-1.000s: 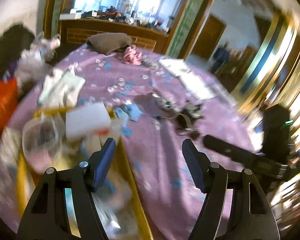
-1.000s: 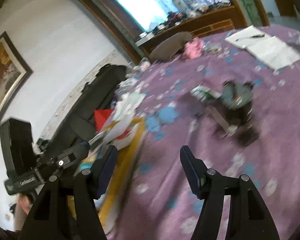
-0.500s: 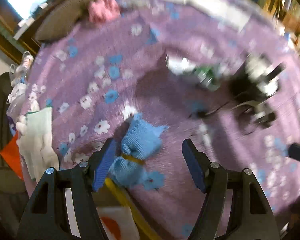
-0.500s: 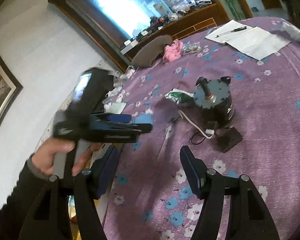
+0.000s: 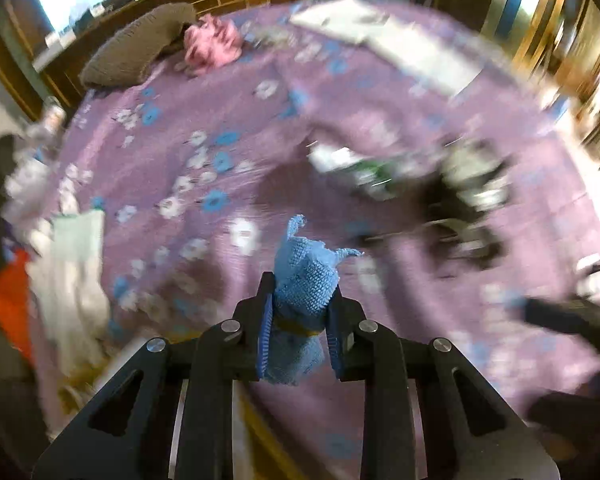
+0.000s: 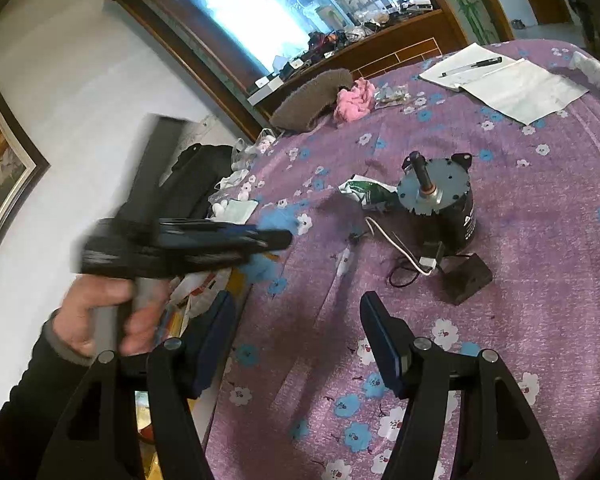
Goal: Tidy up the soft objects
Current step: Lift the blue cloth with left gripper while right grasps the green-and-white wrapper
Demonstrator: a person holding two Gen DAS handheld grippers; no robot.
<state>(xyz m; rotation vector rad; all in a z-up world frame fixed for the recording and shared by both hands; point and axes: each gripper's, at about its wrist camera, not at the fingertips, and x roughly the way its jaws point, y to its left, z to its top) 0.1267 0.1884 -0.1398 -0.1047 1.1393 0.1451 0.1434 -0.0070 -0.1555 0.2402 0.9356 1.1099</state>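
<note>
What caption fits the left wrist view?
Left tool closing its jaws on a blue knitted cloth above a purple floral bedspread.

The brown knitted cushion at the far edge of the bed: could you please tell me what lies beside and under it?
A pink cloth lies against the brown cushion. The cushion rests on the purple flowered bedspread; anything beneath it is hidden.

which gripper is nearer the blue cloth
Left. The left gripper has the blue cloth between its closing jaws, pads against it. The right gripper hangs open and empty over the purple bedspread, apart from the cloth.
</note>
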